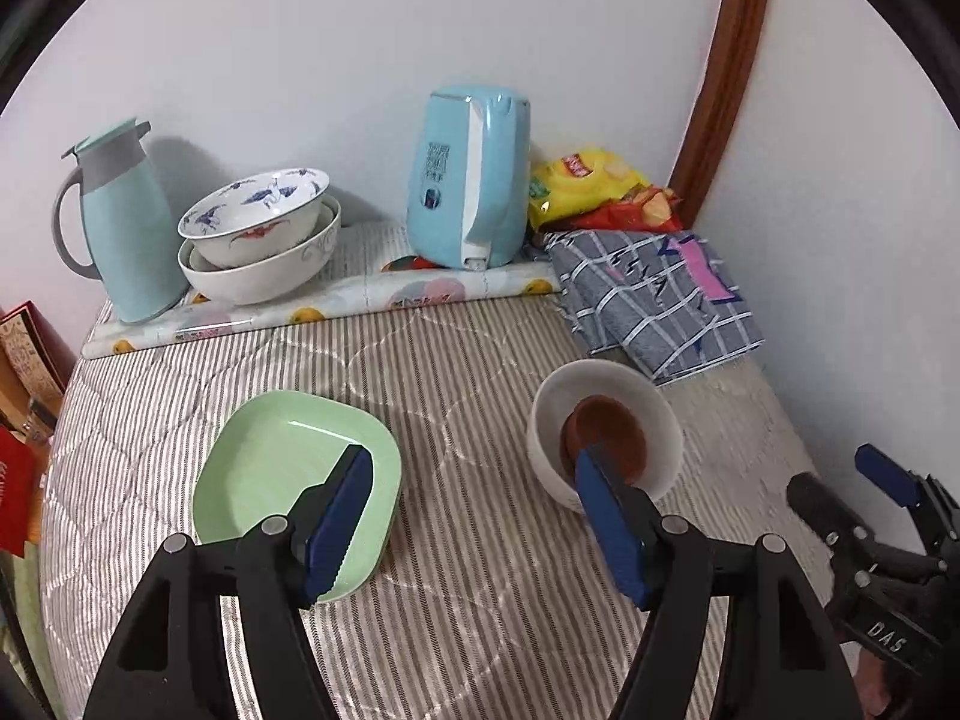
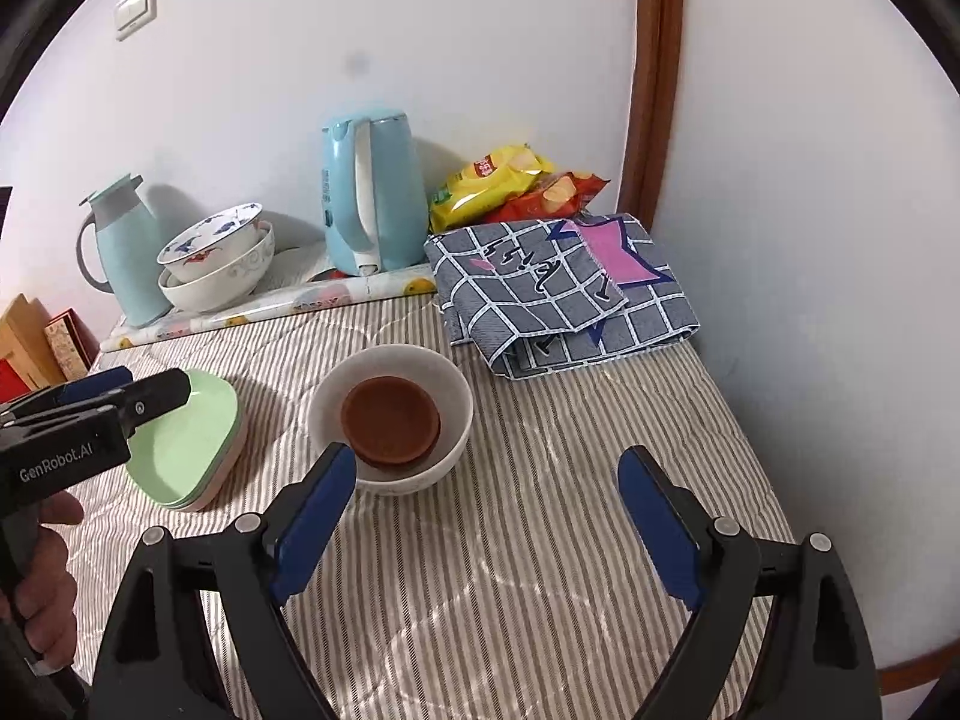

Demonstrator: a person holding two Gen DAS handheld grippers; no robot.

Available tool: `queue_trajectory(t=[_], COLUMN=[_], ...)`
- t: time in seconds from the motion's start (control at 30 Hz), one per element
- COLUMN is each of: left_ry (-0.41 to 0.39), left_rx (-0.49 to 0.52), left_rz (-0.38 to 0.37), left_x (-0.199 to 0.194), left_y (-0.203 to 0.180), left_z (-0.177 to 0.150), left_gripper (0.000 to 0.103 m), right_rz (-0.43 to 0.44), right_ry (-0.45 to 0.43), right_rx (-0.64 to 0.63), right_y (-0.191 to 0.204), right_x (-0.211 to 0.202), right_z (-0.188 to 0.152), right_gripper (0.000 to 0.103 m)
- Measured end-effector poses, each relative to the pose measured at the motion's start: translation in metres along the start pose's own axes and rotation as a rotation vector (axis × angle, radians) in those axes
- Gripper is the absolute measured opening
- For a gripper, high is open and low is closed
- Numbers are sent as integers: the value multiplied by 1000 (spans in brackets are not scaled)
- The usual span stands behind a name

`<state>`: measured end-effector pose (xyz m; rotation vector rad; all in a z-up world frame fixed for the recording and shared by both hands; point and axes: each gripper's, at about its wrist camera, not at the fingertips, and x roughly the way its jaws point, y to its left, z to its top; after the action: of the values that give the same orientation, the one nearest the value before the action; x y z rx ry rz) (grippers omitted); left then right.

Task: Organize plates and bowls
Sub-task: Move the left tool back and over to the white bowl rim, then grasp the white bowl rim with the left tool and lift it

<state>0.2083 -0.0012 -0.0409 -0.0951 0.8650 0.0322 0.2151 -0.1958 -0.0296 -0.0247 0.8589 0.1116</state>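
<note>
Two hand-held grippers hover above a table covered in striped quilted cloth (image 2: 540,540). The left gripper (image 1: 474,516) has its jaws spread and empty, straddling the gap between the green plates (image 1: 264,468) and the white bowl (image 2: 390,414); the right gripper (image 2: 486,516) has its jaws at their widest, also empty, just in front and to the right of the bowl. This posture suggests that neither piece has yet been chosen for pickup.

The green plates form a low stack near the table's left side; the stack's edge seems to show two or three layers, though the count is unclear. The white bowl holds a small brown dish (image 2: 390,420), nested off-centre and otherwise empty.

At the back, on a patterned mat (image 1: 360,306), two painted bowls (image 1: 258,234) already sit nested, likely the collecting spot, between a pale blue flask (image 1: 120,222) and a blue kettle (image 1: 468,180). Snack bags (image 2: 510,186) and a folded checked cloth (image 2: 558,294) fill the corner.
</note>
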Motion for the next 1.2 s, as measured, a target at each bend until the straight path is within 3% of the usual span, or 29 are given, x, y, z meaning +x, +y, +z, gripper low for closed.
queue_trajectory(t=[0.37,0.7,0.97,1.07,1.2], left_ry=[-14,65,142,173,207], left_rx=[-34,-53,-79,-70,-63], left_rz=[43,30,1,25,29], left_x=[41,82,106,115,125], left_y=[-3,-18,-27,-28,-27], left_z=[10,12,10,8,7], left_gripper=[69,68,55,51,44], right_rz=[51,102,155,179,182], right_ry=[32,87,175,203,226], right_rx=[-15,-34,11,11,-1], right_y=[-6,-19,-28,-27,-22], right_x=[41,86,125,135,147], right_z=[13,22,21,21,22], right_gripper=[88,87,70,61,58])
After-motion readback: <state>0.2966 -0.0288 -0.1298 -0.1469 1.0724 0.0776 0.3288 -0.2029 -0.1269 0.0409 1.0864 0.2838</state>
